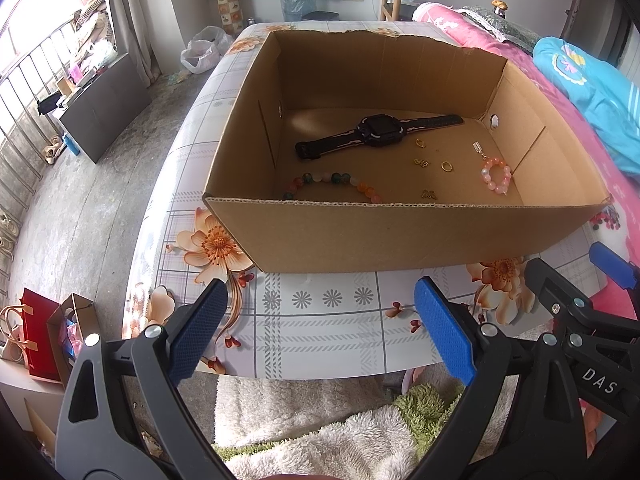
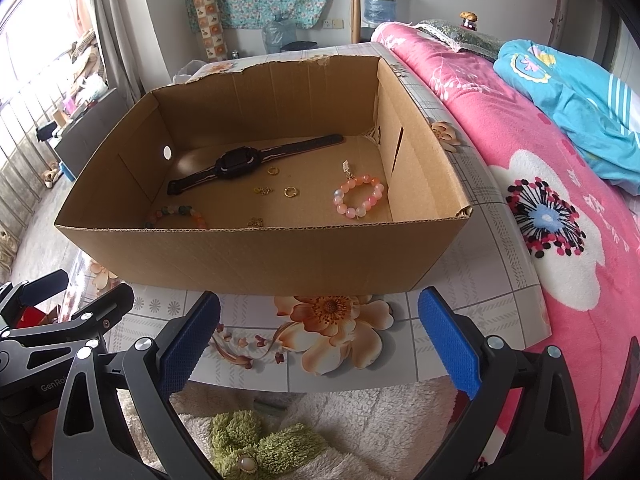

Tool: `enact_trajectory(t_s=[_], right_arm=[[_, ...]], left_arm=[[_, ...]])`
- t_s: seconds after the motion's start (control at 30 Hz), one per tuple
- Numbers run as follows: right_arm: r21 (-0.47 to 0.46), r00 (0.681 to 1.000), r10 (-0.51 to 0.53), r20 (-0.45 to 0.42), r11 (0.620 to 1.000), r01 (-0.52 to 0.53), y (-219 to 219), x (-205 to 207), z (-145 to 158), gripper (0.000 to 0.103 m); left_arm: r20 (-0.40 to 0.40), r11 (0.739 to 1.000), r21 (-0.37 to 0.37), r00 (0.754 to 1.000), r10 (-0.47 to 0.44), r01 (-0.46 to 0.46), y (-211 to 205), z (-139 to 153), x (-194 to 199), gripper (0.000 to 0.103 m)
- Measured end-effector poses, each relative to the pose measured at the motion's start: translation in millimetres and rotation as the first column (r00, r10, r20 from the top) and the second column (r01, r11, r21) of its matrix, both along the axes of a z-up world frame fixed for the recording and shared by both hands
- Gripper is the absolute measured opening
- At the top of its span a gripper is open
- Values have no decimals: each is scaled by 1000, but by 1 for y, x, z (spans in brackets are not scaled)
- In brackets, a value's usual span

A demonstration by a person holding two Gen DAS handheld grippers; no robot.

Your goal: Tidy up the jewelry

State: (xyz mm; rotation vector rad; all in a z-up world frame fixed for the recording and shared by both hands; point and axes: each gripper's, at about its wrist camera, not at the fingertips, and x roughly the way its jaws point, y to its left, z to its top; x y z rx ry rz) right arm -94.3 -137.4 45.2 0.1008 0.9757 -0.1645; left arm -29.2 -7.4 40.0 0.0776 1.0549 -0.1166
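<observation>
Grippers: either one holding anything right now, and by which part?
Nothing is held. The left gripper and right gripper are both open and empty, hovering short of the cardboard box.

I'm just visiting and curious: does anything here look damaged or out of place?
Yes. The cardboard box has a ragged, torn far rim. Inside, a black watch, two bead bracelets and small gold pieces lie scattered loose on its floor rather than sorted.
</observation>
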Motion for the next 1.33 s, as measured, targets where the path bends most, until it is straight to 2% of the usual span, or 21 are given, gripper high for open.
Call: enact_trajectory(t_s=[1.33], right_arm=[[15, 1000, 4, 0, 1000, -4, 1, 3, -1, 97]], left_arm=[[-4, 1000, 3, 1000, 1, -1, 0, 2, 0, 91]])
